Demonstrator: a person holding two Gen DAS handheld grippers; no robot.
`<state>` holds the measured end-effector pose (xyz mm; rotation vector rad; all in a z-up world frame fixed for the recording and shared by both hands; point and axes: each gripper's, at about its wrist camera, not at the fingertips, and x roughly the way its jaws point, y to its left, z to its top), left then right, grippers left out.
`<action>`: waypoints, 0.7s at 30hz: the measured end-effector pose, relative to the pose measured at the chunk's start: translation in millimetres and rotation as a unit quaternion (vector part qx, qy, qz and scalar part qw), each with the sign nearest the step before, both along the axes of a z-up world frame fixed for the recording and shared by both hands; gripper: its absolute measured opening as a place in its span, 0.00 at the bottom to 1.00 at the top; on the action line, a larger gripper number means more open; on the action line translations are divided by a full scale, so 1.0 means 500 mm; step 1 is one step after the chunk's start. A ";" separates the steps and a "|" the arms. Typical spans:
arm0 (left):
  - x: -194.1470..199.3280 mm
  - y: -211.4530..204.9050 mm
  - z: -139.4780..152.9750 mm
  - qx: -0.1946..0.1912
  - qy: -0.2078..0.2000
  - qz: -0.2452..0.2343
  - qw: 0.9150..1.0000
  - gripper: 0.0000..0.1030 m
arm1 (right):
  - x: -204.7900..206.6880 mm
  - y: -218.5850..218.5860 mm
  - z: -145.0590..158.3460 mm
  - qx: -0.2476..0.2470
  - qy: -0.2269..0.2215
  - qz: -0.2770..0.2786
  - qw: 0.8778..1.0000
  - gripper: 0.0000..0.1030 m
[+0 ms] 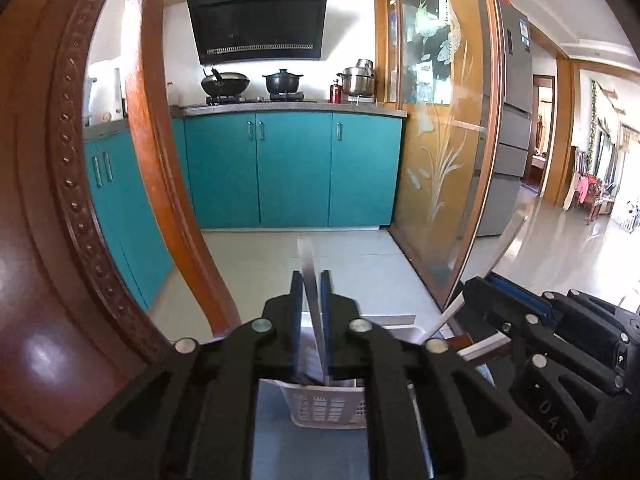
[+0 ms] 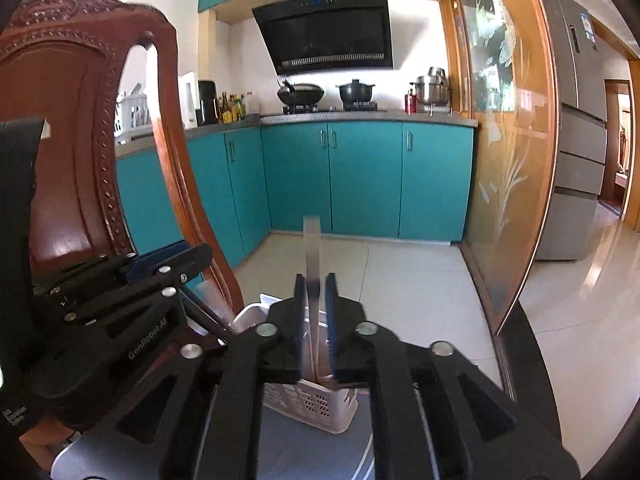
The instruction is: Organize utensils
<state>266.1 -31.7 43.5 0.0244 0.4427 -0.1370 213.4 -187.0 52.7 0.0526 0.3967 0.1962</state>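
My left gripper (image 1: 311, 280) is shut on a flat silver utensil handle (image 1: 309, 268) that sticks up between its blue pads; the lower end reaches down into a white perforated plastic basket (image 1: 324, 404) just below. My right gripper (image 2: 314, 282) is shut on another flat silver utensil handle (image 2: 312, 248), also held upright over the same basket (image 2: 312, 404). The right gripper shows at the right of the left wrist view (image 1: 472, 296) with its utensil slanting up. The left gripper shows at the left of the right wrist view (image 2: 168, 260). The utensils' working ends are hidden.
A carved red-brown wooden chair back (image 1: 52, 200) stands close on the left (image 2: 80, 140). The basket rests on a grey-blue surface (image 2: 304, 448). Teal kitchen cabinets (image 1: 292, 168), a stove with pots and a glass partition (image 1: 444, 140) lie ahead.
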 end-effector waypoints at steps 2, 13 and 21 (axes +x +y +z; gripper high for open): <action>-0.019 -0.002 0.006 0.005 -0.009 0.004 1.000 0.23 | -0.038 -0.009 0.023 0.002 -0.026 -0.002 1.000 0.27; -0.215 0.027 0.030 0.000 -0.052 0.005 0.999 0.61 | -0.279 -0.074 0.036 0.001 -0.087 -0.021 0.996 0.77; -0.394 0.027 0.011 -0.001 -0.081 -0.012 0.997 0.90 | -0.393 -0.113 -0.032 0.007 -0.071 -0.061 0.996 0.97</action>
